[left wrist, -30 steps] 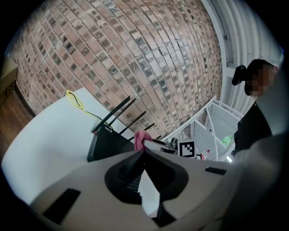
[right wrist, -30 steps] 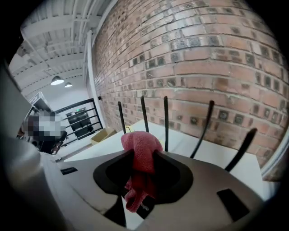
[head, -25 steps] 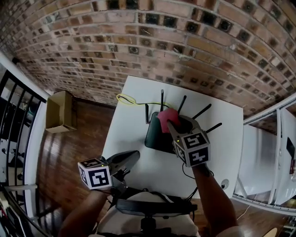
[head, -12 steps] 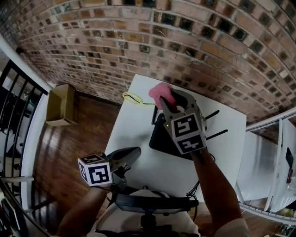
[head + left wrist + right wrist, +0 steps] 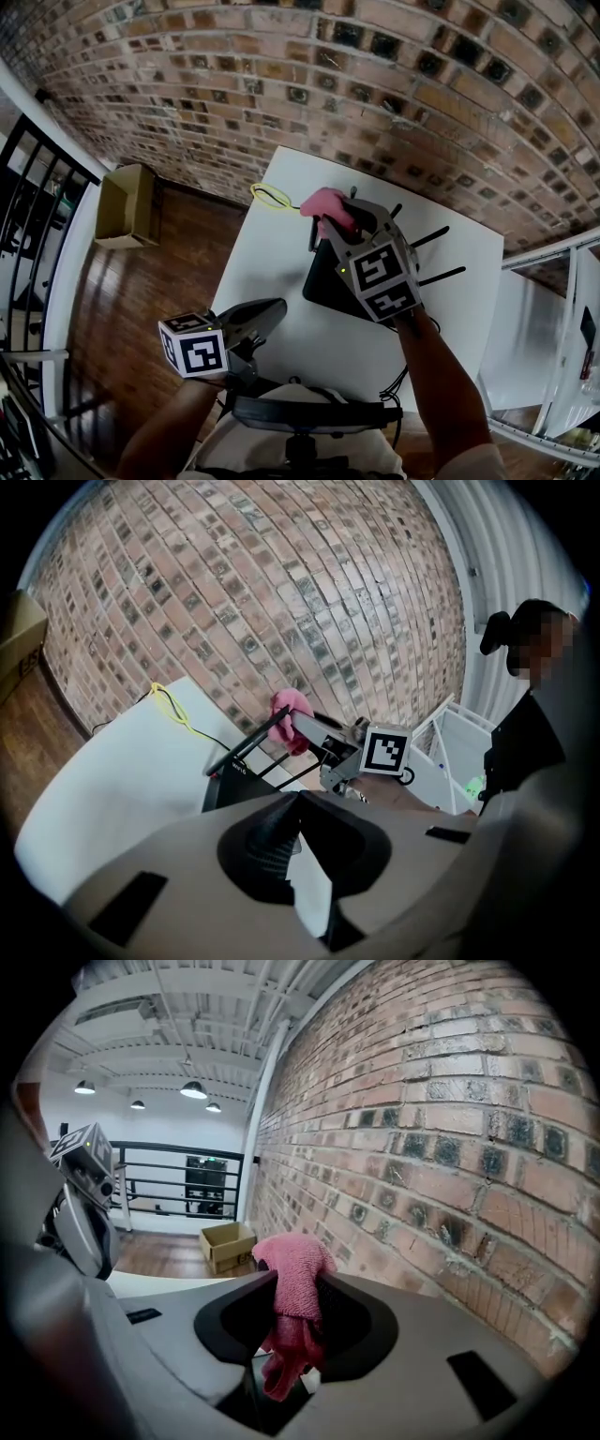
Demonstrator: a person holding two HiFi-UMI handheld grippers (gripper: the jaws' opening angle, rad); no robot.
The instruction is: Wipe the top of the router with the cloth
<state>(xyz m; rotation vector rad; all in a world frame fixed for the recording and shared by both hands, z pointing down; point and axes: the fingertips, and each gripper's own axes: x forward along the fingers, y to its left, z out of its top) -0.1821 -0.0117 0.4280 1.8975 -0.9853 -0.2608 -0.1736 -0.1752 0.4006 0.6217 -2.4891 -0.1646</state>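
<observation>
A black router (image 5: 323, 278) with several thin antennas stands on the white table (image 5: 272, 262). My right gripper (image 5: 335, 223) is shut on a pink cloth (image 5: 322, 202) and holds it in the air over the router's far left corner, among the antennas. In the right gripper view the cloth (image 5: 292, 1251) hangs bunched between the jaws of my right gripper (image 5: 298, 1277), facing the brick wall. My left gripper (image 5: 258, 323) hovers near the table's front edge, shut and holding nothing. From my left gripper (image 5: 300, 797), the router (image 5: 234, 785), the cloth (image 5: 289, 710) and the right gripper (image 5: 302, 727) lie ahead.
A yellow cable (image 5: 269, 197) is looped on the table's far left corner. A brick wall (image 5: 394, 84) runs right behind the table. On the wooden floor to the left sit a cardboard box (image 5: 127, 202) and a black railing (image 5: 28, 234). A white rail (image 5: 553, 253) is at the right.
My right gripper has lifted the cloth off the router's top and carried it toward the far left corner, rolling as it went. The left gripper has stayed put.
</observation>
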